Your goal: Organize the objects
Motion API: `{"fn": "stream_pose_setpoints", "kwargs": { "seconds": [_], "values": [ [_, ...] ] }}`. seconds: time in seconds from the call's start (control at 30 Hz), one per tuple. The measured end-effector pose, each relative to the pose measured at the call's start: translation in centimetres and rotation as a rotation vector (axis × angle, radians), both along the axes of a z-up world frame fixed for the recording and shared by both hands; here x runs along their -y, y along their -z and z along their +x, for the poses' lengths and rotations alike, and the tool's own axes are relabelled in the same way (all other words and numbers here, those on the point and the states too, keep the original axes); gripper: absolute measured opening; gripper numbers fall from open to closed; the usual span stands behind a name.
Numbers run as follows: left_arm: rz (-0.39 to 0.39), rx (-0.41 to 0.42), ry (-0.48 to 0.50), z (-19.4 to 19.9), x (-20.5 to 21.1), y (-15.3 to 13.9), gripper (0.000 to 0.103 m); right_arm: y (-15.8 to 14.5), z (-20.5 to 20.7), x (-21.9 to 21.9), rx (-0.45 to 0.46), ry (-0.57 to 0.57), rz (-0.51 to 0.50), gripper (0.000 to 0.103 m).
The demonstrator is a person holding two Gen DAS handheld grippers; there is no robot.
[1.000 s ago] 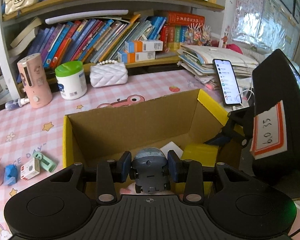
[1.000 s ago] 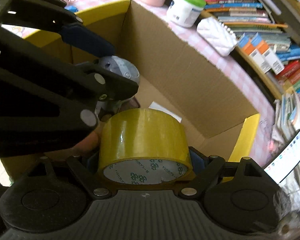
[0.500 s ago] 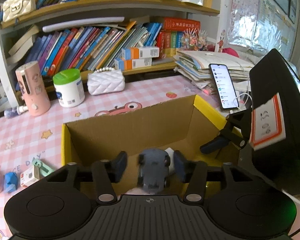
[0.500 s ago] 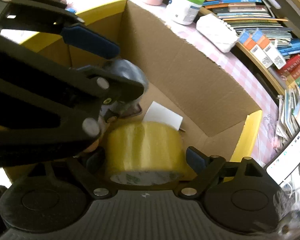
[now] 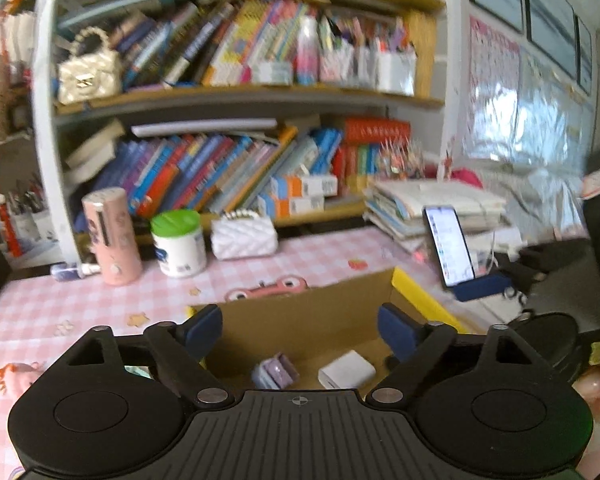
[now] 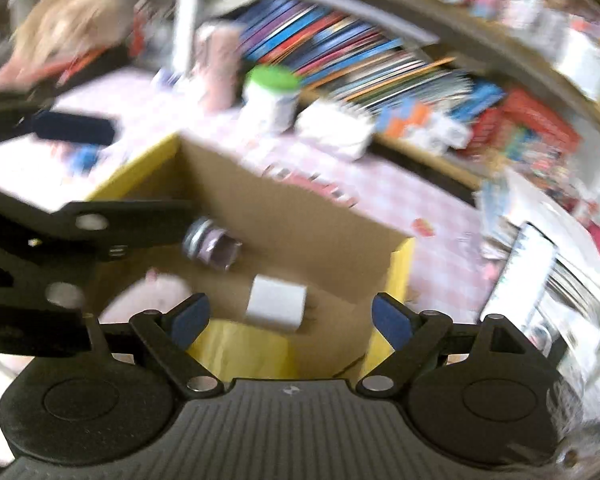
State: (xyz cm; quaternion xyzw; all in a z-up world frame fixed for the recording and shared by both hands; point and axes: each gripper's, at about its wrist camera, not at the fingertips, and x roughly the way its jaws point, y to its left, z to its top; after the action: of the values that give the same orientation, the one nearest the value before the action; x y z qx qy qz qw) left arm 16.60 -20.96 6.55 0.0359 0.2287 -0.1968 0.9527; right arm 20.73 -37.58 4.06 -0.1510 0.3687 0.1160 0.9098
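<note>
- I see the left gripper (image 5: 299, 332) above the cardboard box (image 5: 300, 320); its jaws are opening, wide apart, with nothing between the blue pads.
- Right gripper (image 6: 290, 320): jaws spread wide, gripping nothing, also over the box.
- Small grey-purple toy (image 5: 275, 372) lies on the box floor, clear of the left pads; in the right wrist view it lies tipped on its side near the back wall.
- White block (image 6: 276, 307) lies on the box floor beside the toy, not touching it.
- Yellow tape roll (image 6: 242, 346) rests in the box just below the right gripper's pads, apart from them.
- A pink soft thing (image 6: 152, 300) lies in the box's left part; too blurred to identify.
- Box stands on the pink checked worktop (image 5: 80, 308); green-lidded jar (image 5: 178, 242), pink cylinder (image 5: 112, 236) and white quilted purse (image 5: 244, 236) stand behind it.
- Phone (image 5: 448, 246) is propped upright right of the box.
</note>
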Motion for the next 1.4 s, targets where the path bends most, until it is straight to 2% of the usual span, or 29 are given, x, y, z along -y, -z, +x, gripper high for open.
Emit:
{"fn": "stream_pose_setpoints", "kwargs": {
  "seconds": [0.2, 0.37, 0.63, 0.97, 1.4],
  "values": [
    [-0.031, 0.010, -0.029, -2.3, -2.3, -0.4, 0.090, -1.3, -3.3, 0.8, 0.117, 0.205, 0.103, 0.088],
    [-0.038, 0.003, -0.045, -4.2, -4.2, 0.0, 0.093, -1.0, -7.4, 1.0, 0.153, 0.331, 0.153, 0.088],
    [-0.012, -0.027, -0.061, -7.5, -7.2, 1.7, 0.096, 0.5, -12.5, -1.4, 0.180, 0.474, 0.165, 0.088],
    [0.023, -0.103, -0.095, -11.3, -11.1, 4.0, 0.096, 4.2, -16.5, -5.9, 0.084, 0.551, 0.123, 0.088],
    [0.039, -0.165, -0.135, -14.4, -15.4, 5.2, 0.097, 5.2, -19.3, -10.8, 0.027, 0.525, 0.126, 0.089]
  ]
}}
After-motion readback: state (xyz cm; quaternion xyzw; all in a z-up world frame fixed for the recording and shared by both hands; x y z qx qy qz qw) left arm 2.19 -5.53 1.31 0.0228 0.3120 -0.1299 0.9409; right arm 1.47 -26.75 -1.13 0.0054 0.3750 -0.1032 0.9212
